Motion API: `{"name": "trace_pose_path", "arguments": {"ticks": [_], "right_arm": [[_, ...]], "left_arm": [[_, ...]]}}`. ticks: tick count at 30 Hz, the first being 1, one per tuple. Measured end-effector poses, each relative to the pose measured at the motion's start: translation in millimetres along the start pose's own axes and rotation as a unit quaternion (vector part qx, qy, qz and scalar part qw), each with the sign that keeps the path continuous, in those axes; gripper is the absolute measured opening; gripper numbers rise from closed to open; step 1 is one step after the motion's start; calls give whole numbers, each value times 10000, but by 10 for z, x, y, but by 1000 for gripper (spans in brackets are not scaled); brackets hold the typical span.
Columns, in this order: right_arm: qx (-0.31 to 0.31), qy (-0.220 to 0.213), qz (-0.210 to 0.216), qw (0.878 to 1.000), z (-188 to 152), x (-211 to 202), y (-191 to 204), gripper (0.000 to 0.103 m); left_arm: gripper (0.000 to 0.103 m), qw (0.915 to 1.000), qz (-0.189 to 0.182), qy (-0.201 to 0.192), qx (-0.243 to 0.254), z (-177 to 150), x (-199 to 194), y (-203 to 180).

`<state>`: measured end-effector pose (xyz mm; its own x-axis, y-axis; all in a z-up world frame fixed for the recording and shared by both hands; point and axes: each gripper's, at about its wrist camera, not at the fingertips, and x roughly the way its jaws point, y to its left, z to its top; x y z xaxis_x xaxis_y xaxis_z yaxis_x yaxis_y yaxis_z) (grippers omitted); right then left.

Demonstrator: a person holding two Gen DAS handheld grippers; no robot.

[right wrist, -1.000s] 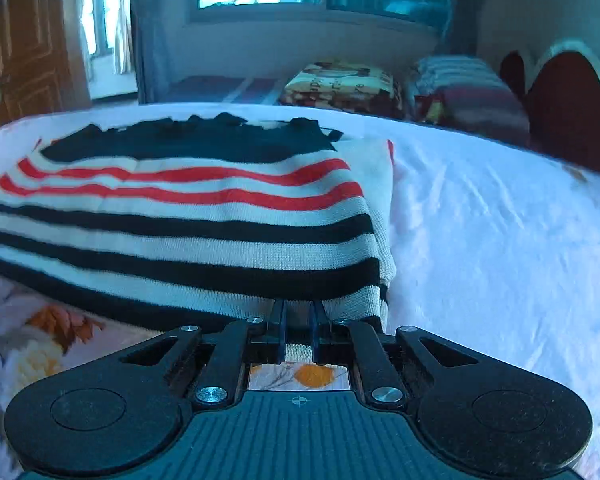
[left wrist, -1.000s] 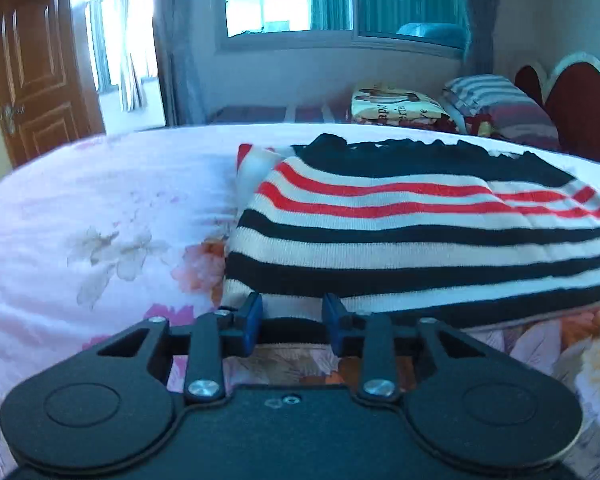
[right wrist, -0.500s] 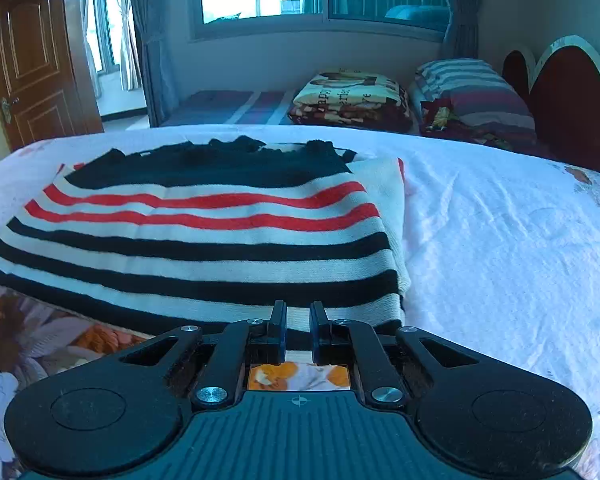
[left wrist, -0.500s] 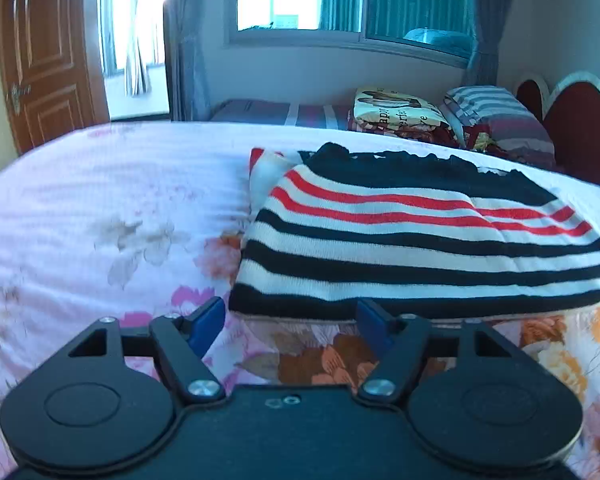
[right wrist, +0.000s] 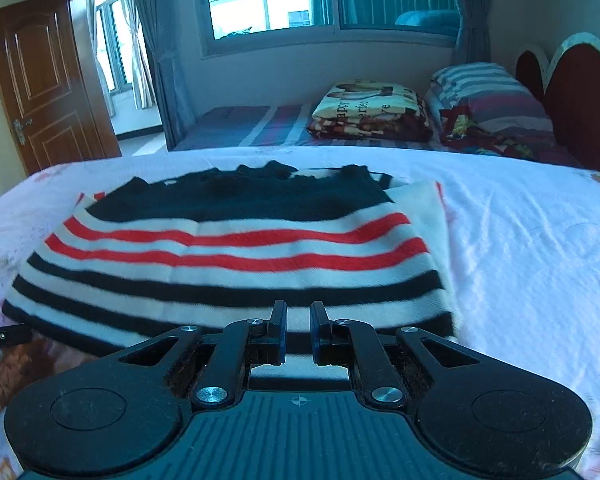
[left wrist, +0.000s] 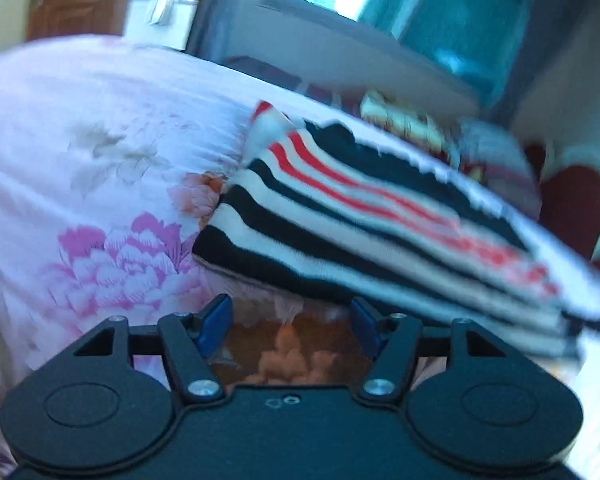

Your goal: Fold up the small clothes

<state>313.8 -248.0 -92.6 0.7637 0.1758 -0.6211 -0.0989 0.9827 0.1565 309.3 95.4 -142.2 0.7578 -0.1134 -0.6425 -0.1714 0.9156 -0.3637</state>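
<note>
A folded striped sweater (right wrist: pixel 236 264), black/white/red, is seen lying flat on a floral bedsheet (right wrist: pixel 532 264), filling the centre of the right wrist frame. In the left wrist frame the sweater (left wrist: pixel 364 216) is blurred and runs diagonally from centre to the right edge, w/ the pink-flowered sheet (left wrist: pixel 80 168) at left.

The left gripper (left wrist: pixel 291 322) is shown at bottom centre of its frame, jaws spread wide apart, nothing btwn them; only sheet is seen in the gap, and the sweater's near hem lies just beyond the tips.

The right gripper (right wrist: pixel 298 330) is seen at bottom centre of its frame, jaws set a little apart w/ a visible gap. Striped fabric is seen thru the gap and under the tips; no pinch on the cloth can be made out.

A folded blanket (right wrist: pixel 368 110) and a striped pillow (right wrist: pixel 488 96) are placed in the upper right, a wooden door (right wrist: pixel 40 84) at upper left.
</note>
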Motion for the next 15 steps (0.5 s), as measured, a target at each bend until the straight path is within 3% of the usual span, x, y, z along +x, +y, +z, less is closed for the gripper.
{"name": "trace_pose_path", "arguments": {"ticks": [1,2,3,4,5,6,7,12,15], "right_arm": [[38,-21,16,10000,25,26,19,44],[76,-92,39,9999,46,41,33,56],[75,-202,55,9998,67,51,56,61],[34,-265,115,9996,93,65,81,57],[24,-290,206,9994,122,84,99,46],[35,-285,371,9989,157,110,109,14],[21,-232,427,9988,191,153,136,2],[-157,-232,637,9976,309,368,295,2],[-274,-112,763,9966,335,535,399,2]], "left_arm": [[62,9997,-103,-20,-236,12,13,39],[62,9985,-228,-50,-492,32,31,78],[62,9964,-382,-71,-753,57,59,128],[62,9942,-478,-73,-959,81,95,169],[61,9927,-526,-109,-1083,105,128,196],[61,9909,-590,-156,-1197,124,164,218],[61,9891,-652,-196,-1305,139,202,234],[59,9756,-922,-504,-1926,162,389,307],[50,9731,-790,-564,-2089,232,487,338]]}}
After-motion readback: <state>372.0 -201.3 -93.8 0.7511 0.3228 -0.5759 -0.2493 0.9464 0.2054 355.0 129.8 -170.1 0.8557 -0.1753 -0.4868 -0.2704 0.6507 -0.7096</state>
